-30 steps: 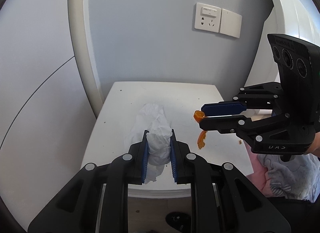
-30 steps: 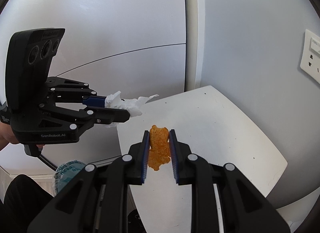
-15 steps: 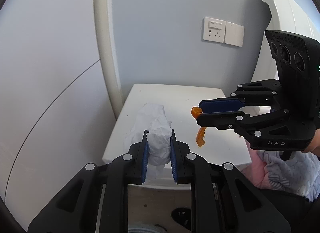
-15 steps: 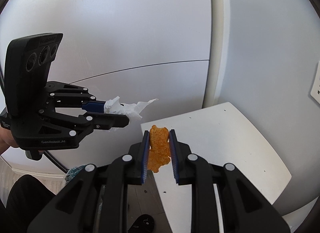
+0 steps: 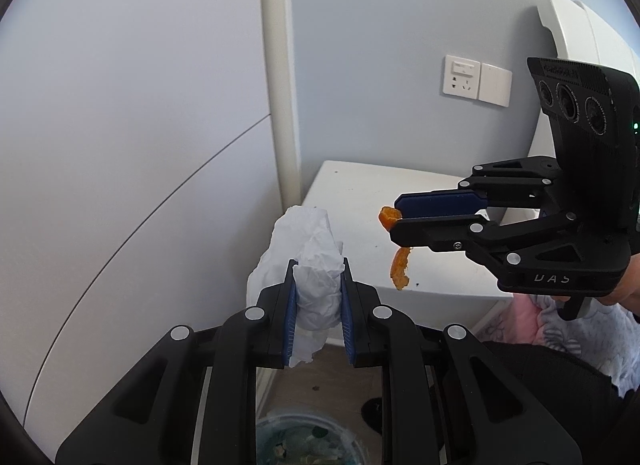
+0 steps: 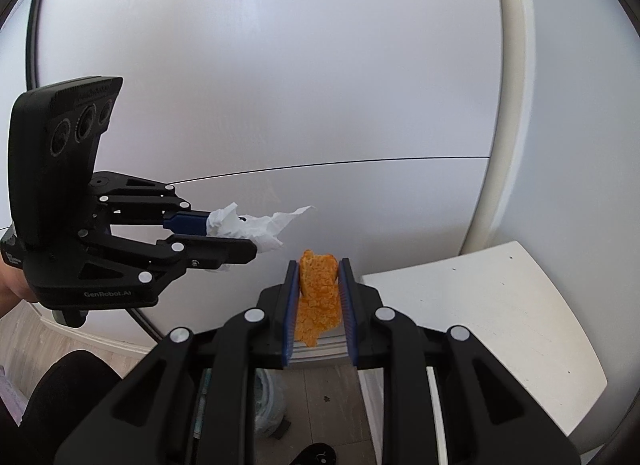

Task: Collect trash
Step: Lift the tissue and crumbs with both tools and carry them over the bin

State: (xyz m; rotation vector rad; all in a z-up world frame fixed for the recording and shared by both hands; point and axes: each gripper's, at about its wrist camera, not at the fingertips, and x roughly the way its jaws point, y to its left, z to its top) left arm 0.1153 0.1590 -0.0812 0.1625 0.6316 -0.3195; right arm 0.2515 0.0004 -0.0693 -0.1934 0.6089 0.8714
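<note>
Closest to you, below the left gripper (image 5: 317,305), sits the bin (image 5: 308,441) on the floor, lined with a bag and already holding scraps; take it as your mark. That gripper is closed down tight on a crumpled tissue (image 5: 316,277), which bulges out past the tips, above the bin and a little beyond its far rim. The right gripper (image 6: 319,305) is likewise pinched narrow on a piece of orange peel (image 6: 318,301), with a strip of it dangling under the pads, further from the bin and over the near edge of the white table (image 5: 360,201). Both tools tilt downward and forward, side by side, your hands at the rear of each. To drop cleanly, I'd judge you should bring each load right over the bin's mouth before you let go, tissue first as it is nearer. Keep the peel level, since the hanging strip could snag or fall short onto the floor. Beyond the bin and the table stands the pale wall with a socket (image 5: 460,77)
</note>
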